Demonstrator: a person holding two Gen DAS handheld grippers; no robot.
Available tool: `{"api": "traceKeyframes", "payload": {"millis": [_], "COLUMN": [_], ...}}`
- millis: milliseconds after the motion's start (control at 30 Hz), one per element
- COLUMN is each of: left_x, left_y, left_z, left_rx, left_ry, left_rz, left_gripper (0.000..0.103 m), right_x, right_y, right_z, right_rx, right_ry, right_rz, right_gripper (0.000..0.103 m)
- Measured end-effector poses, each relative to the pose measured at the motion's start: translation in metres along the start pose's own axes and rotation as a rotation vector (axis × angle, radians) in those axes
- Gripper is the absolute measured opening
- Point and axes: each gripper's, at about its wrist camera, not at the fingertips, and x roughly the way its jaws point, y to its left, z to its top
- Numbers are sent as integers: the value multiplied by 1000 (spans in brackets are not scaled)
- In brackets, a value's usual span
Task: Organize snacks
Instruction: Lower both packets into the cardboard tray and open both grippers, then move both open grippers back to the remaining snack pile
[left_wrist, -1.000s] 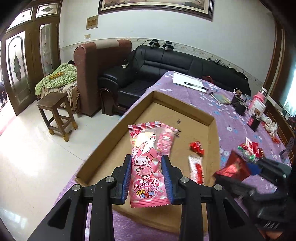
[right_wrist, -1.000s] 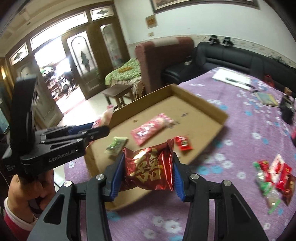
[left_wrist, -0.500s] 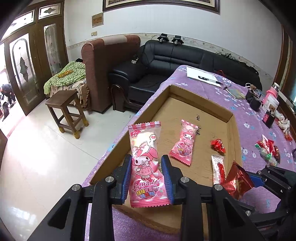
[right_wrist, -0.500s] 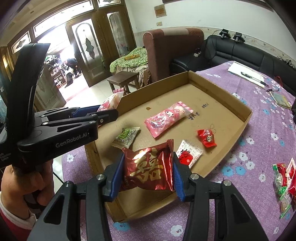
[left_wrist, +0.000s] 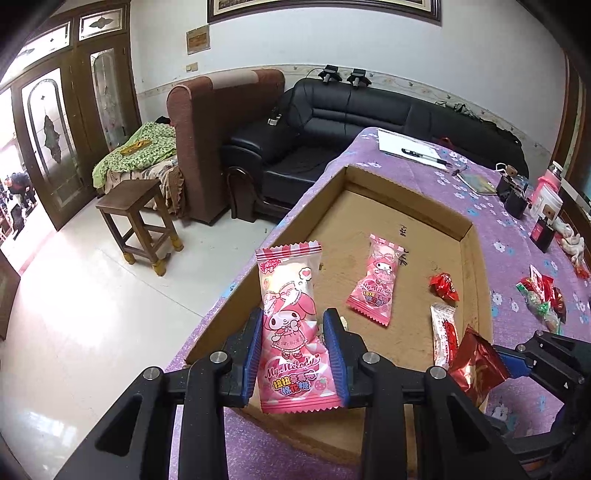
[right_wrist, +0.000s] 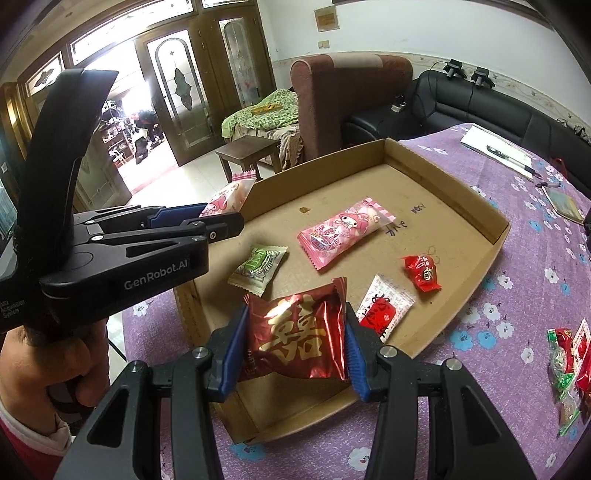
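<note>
The left gripper clamps a pink packet, the right gripper a red foil packet, both above the cardboard tray. Released carelessly, either may fall outside its near wall.

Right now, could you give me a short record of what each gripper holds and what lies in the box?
left gripper: shut on pink packet
right gripper: shut on red foil packet
cardboard box: pink wrapper, green sweet, red sweet, white-red sachet
tablecloth: loose sweets
</note>
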Motion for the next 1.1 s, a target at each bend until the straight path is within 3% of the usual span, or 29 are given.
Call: {"api": "traceKeyframes", "payload": {"millis": [333,400,467,533,900,1100], "left_x": [-9,-12,-16,-21,-38,-49], "left_y": [3,3,4,4,-7,-22], "left_z": [1,2,2,3,5,6], "left_rx": [-6,-9,-18,-21,9,40], "left_ry": [-24,-30,-47,-68,-112,-145], "left_rz": [16,26,36,44,91,114], "left_gripper": [37,43,63,69,69,82], "right_x": [-1,-2,-3,-5,-38,-59], "right_y": [3,3,2,-1,-33,-58], "right_z": [0,0,0,0,-11,-25], "right_rx": [-9,-10,-8,-1,73,149], "right_ry": [2,-1,-2,-7,-60,-87], "right_rz": [-14,-17,-16,-14,-48,-64], "right_gripper": [48,48,48,48,49,49]}}
